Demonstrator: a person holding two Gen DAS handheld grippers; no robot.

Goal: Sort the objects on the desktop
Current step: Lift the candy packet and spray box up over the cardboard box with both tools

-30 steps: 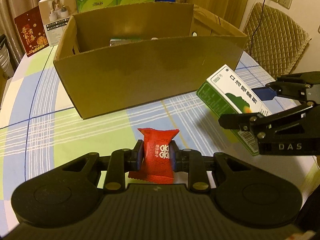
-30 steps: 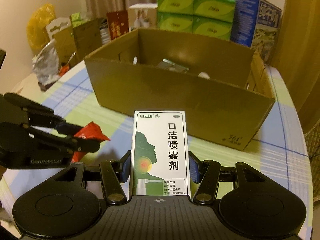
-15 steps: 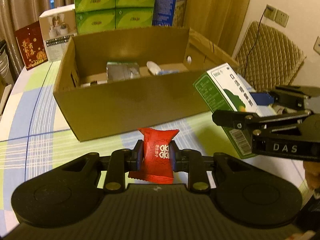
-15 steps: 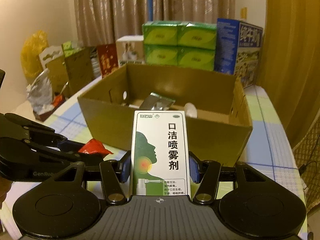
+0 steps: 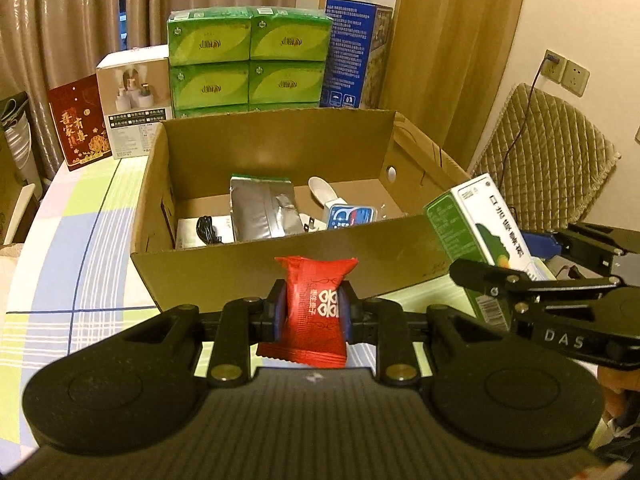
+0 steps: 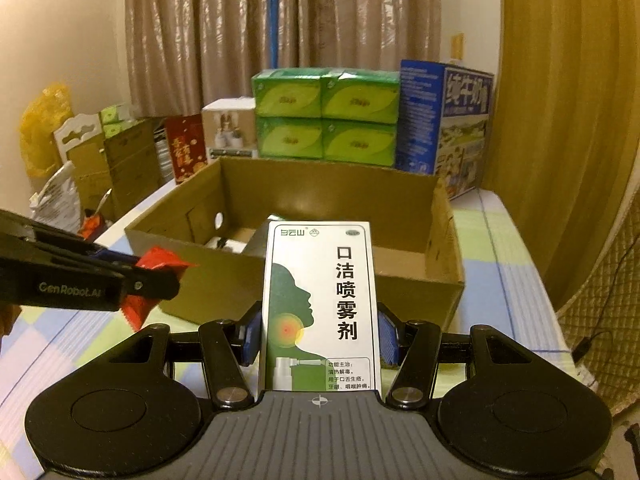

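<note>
Table [image 5: 72,272] with a checked cloth fills the lower left of the left view, and you hold both tools up above it. The big brown box [image 5: 280,272] sits in the middle of the frame with its top open, so things can drop straight in. It already holds a silver pouch [image 5: 262,210], a black cable [image 5: 206,230] and a few small white things, so I think this is where sorted things go. Behind it, at the top of the frame, green packs [image 5: 248,60] and a blue carton [image 5: 352,52] are stacked out of the way.

Your right gripper [image 6: 318,338] is clamped on both sides of the tall green and white spray box [image 6: 320,304], holding it upright just in front of the big box's near wall. Your left gripper [image 5: 312,312] squeezes the red snack packet [image 5: 314,308], the smallest thing, also just short of that wall. Both look ready to go over the edge.
</note>
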